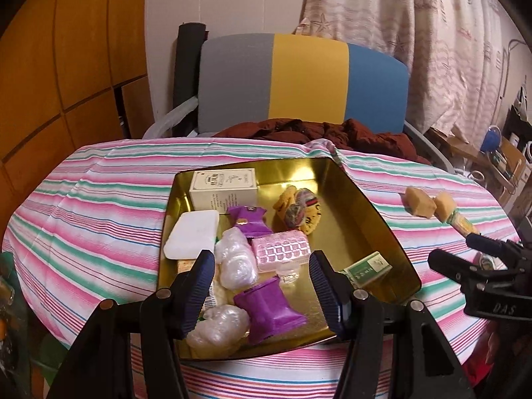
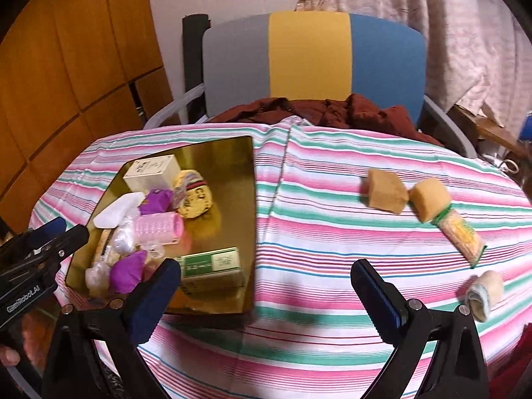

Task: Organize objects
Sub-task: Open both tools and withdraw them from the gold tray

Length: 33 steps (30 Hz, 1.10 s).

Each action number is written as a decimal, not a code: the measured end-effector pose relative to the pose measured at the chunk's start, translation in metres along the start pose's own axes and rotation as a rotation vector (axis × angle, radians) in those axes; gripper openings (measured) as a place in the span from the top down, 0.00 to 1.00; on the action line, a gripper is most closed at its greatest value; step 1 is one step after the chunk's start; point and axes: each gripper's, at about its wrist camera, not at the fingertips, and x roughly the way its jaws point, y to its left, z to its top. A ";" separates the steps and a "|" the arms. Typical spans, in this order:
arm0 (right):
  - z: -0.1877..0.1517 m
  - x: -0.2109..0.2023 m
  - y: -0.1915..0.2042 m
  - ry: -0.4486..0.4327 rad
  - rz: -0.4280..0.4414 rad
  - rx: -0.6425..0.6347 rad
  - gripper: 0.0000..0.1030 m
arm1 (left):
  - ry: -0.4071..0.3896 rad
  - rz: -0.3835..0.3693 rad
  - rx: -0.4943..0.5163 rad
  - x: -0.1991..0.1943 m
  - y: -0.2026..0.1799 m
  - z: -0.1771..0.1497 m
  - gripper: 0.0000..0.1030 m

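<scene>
A gold tray (image 1: 365, 219) (image 2: 232, 166) lies on the striped cloth. It holds a cream box (image 1: 222, 188), a white soap bar (image 1: 193, 232), a pink roller (image 1: 281, 249), a purple boot (image 1: 269, 309), a green box (image 2: 212, 261) and a yellow pouch (image 1: 299, 211). My left gripper (image 1: 262, 259) hangs open over the tray's near end, empty. My right gripper (image 2: 264, 266) is open and empty above bare cloth right of the tray. Two tan sponge blocks (image 2: 385, 191) (image 2: 429, 199), a yellow packet (image 2: 460, 236) and a rolled cloth (image 2: 485, 292) lie on the cloth at the right.
A chair (image 2: 309, 56) with a grey, yellow and blue back stands behind the table, a maroon garment (image 2: 332, 109) heaped on its seat. Wooden cabinets (image 2: 66, 66) fill the left, a curtain (image 2: 465, 33) the right. The striped cloth (image 2: 299, 299) drops off at the near edge.
</scene>
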 end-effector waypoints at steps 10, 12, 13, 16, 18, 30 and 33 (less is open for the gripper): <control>0.001 -0.006 -0.024 -0.013 -0.062 0.020 0.00 | 0.019 -0.027 0.056 0.002 -0.021 -0.004 0.42; 0.000 -0.006 -0.029 -0.011 -0.070 0.028 0.00 | 0.021 -0.029 0.070 0.003 -0.026 -0.004 0.42; 0.000 -0.006 -0.032 -0.009 -0.073 0.033 0.00 | 0.021 -0.031 0.077 0.003 -0.028 -0.004 0.42; -0.001 -0.006 -0.039 -0.003 -0.083 0.042 0.00 | 0.022 -0.036 0.094 0.004 -0.033 -0.004 0.42; -0.003 -0.005 -0.045 0.002 -0.091 0.050 0.00 | 0.025 -0.043 0.106 0.004 -0.038 -0.004 0.42; -0.006 -0.007 -0.101 0.038 -0.150 0.169 0.00 | 0.034 -0.098 0.194 0.009 -0.070 -0.002 0.42; -0.003 -0.016 -0.129 0.022 -0.180 0.229 0.00 | 0.031 -0.114 0.215 0.010 -0.080 -0.001 0.42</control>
